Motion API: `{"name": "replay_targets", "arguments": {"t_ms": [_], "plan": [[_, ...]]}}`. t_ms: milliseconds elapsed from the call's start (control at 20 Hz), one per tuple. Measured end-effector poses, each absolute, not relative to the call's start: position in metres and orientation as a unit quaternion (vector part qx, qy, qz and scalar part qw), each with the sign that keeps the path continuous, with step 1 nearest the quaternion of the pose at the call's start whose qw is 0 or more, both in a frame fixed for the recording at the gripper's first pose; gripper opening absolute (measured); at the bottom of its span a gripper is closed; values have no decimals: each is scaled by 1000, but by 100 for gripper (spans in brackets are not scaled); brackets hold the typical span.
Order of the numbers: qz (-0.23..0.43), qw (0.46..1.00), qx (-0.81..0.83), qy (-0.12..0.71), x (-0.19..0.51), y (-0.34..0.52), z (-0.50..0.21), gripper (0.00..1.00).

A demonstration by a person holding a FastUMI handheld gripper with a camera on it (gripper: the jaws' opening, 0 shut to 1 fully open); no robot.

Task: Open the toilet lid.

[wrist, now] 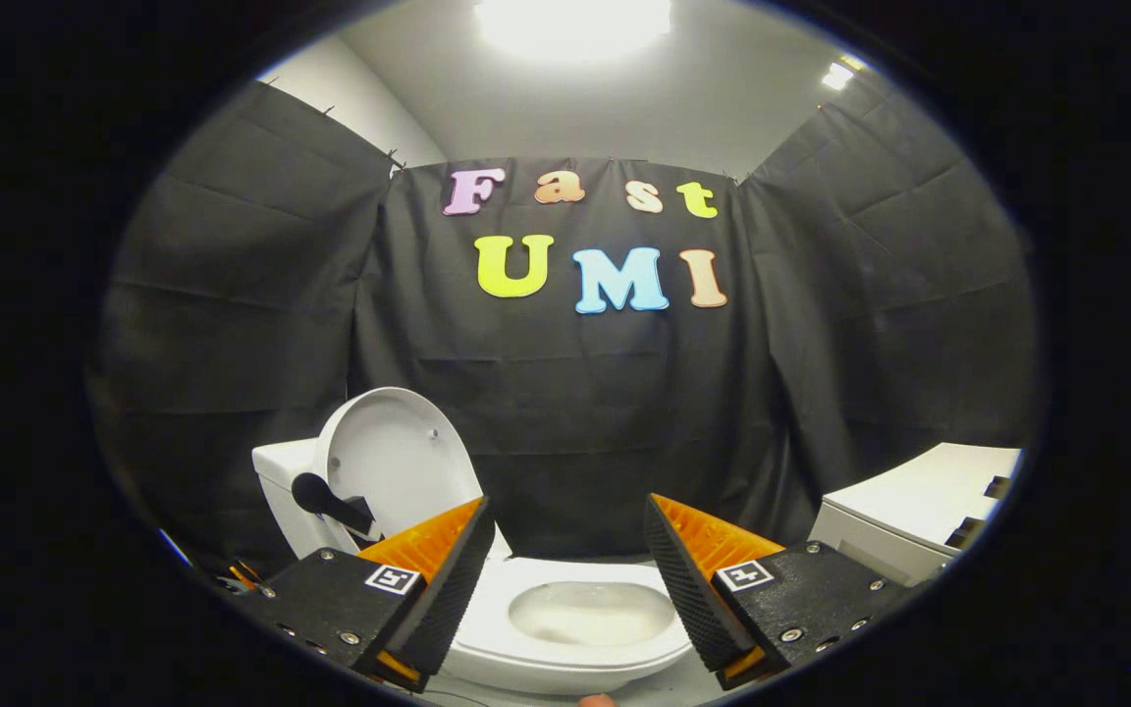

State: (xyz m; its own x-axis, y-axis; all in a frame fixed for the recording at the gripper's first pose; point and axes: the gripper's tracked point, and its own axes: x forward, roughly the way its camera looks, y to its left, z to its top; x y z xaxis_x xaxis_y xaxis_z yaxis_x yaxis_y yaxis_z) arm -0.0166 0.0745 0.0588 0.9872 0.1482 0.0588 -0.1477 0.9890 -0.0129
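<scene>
A white toilet stands just ahead of my fingers. Its lid (394,462) is raised upright and leans back against the white tank (283,471). The seat (575,648) lies flat around the open bowl (593,611), which sits between and below my two fingers. My gripper (565,545) is open, with a wide gap between its fingers and nothing held in it. A dark handle-like part (325,501) sticks out beside the lid, left of my left finger.
A white cabinet or box (919,511) stands to the right, beyond my right finger. Black cloth walls close the booth behind the toilet and on both sides. A small orange and black item (242,574) lies low at the left, beside the tank.
</scene>
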Motion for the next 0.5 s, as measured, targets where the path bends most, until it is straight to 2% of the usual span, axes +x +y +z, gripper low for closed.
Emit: {"name": "replay_targets", "arguments": {"t_ms": [500], "plan": [[54,998,1,-20,-31,50,43,94]]}}
